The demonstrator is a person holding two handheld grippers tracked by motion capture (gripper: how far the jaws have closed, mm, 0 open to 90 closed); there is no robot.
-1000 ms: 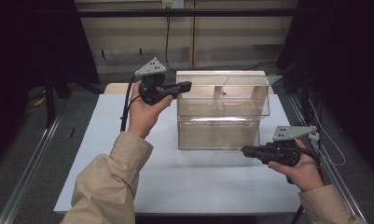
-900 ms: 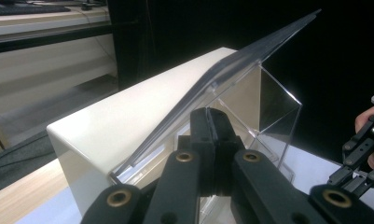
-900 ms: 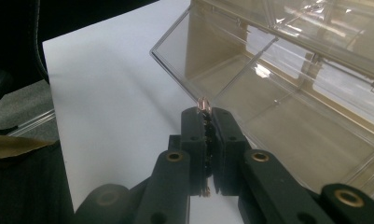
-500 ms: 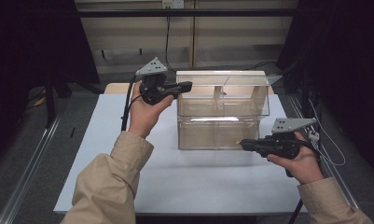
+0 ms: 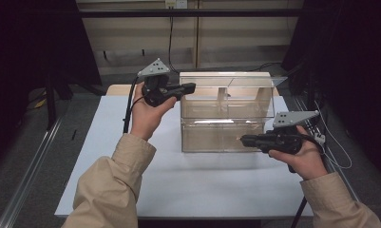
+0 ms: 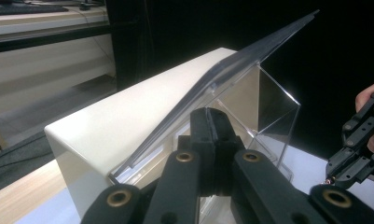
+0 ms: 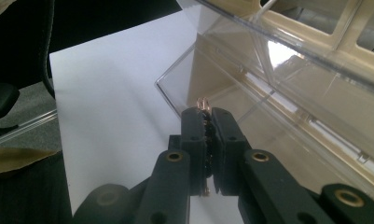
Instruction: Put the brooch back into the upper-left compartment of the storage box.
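— Where's the clear box [image 5: 223, 114]?

— Mid-table [image 5: 131, 190], lid [image 6: 250, 56] tilted up. My left tongs [image 5: 190, 87] are closed on nothing at its far left top corner.

— And the right?

— My right tongs [image 5: 245, 140] pinch a small coppery ring [image 7: 204, 103] by the near right wall.

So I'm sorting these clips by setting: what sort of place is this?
Probably a lab recording bench, not a home: a white-topped table ringed by dark curtains, a clear plastic box, and cables trailing behind.
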